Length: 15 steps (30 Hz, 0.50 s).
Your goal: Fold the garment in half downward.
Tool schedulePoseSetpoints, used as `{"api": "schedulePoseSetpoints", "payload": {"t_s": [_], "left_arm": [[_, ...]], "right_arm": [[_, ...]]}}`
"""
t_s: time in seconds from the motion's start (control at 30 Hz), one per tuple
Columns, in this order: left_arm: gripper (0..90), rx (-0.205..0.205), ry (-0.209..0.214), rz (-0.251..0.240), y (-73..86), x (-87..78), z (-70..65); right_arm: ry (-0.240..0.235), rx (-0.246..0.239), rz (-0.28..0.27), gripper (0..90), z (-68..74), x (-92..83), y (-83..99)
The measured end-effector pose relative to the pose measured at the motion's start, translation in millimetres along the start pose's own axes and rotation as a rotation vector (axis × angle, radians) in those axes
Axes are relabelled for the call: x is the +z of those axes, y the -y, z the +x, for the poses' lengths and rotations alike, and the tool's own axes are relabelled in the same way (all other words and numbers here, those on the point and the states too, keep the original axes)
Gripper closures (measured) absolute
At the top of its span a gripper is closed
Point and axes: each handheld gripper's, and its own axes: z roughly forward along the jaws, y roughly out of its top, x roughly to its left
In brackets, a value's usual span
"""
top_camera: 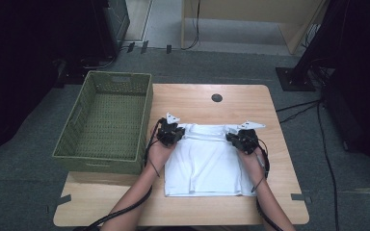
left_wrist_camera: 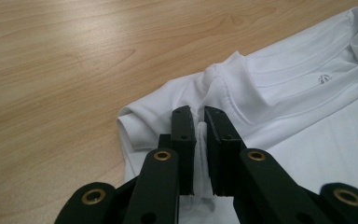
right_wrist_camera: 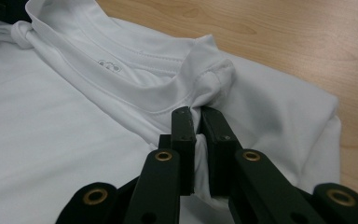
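Observation:
A folded white T-shirt [top_camera: 204,161] lies on the wooden table [top_camera: 212,103], collar end away from the person. My left gripper [top_camera: 172,132] sits at the shirt's far left corner, and its jaws are shut on a pinch of white fabric [left_wrist_camera: 199,122] by the shoulder seam. My right gripper [top_camera: 243,138] is at the far right corner, shut on the shirt's fabric [right_wrist_camera: 198,114] beside the collar [right_wrist_camera: 121,60]. In the left gripper view the collar [left_wrist_camera: 335,60] runs off to the right.
A green woven basket [top_camera: 107,120] stands on the table's left side, close to my left gripper. A dark round hole [top_camera: 217,97] marks the table's far middle. Cables [top_camera: 327,159] trail over the floor on the right. Bare wood shows beyond the shirt.

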Motion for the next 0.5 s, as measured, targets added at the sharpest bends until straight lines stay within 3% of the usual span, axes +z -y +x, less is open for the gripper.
{"api": "schedulePoseSetpoints", "payload": {"t_s": [0.17,0.3,0.5], "left_arm": [[83.1,0.002,-0.017,-0.007,-4.4,4.8,4.8],[82.9,-0.066,0.015,-0.011,-6.3,5.5,10.2],[84.0,-0.065,0.022,-0.035,-4.9,1.1,8.1]], "right_arm": [[0.002,0.005,0.004,85.2,-4.1,7.3,-7.6],[-0.008,0.043,0.006,85.7,-5.8,11.0,-11.8],[0.000,0.037,-0.007,85.8,-3.2,12.3,-14.2]]}}
